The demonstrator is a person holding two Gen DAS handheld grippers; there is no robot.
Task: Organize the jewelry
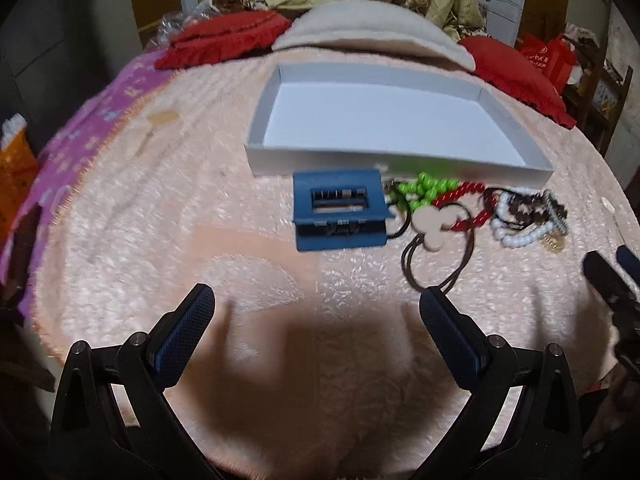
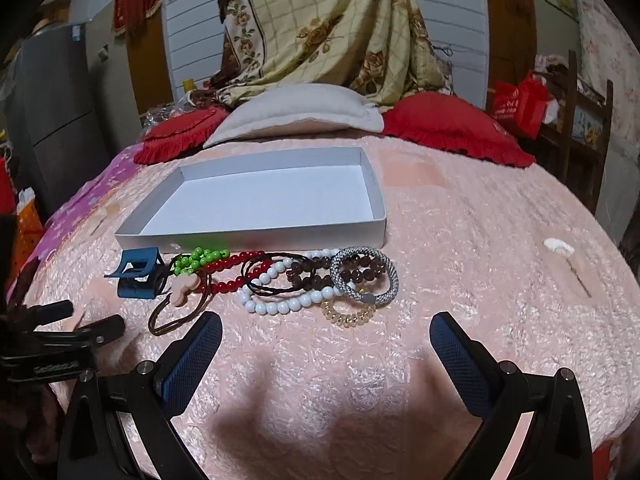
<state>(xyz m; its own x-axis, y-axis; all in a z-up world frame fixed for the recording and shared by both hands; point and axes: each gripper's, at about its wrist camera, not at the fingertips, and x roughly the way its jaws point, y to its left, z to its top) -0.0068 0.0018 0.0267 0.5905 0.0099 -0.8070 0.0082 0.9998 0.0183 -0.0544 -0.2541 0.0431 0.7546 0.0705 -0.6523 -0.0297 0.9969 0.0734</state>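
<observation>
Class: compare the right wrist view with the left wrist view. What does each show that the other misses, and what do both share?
Only the right wrist view shows the grey braided bracelet plainly and a white scrap off to the side. Only the left wrist view looks straight into the blue hair clip. Both share the empty white box, the white bead bracelet and the pink blanket.

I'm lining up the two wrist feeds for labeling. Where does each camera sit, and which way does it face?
Left wrist: rides the left gripper, low over the pink blanket, facing the blue hair clip; its own open fingers show, the right gripper at the edge.
Right wrist: rides the right gripper, facing the bracelets; its open fingers show, the left gripper beside.
Shared: white box, clip, beads, pillows.
</observation>
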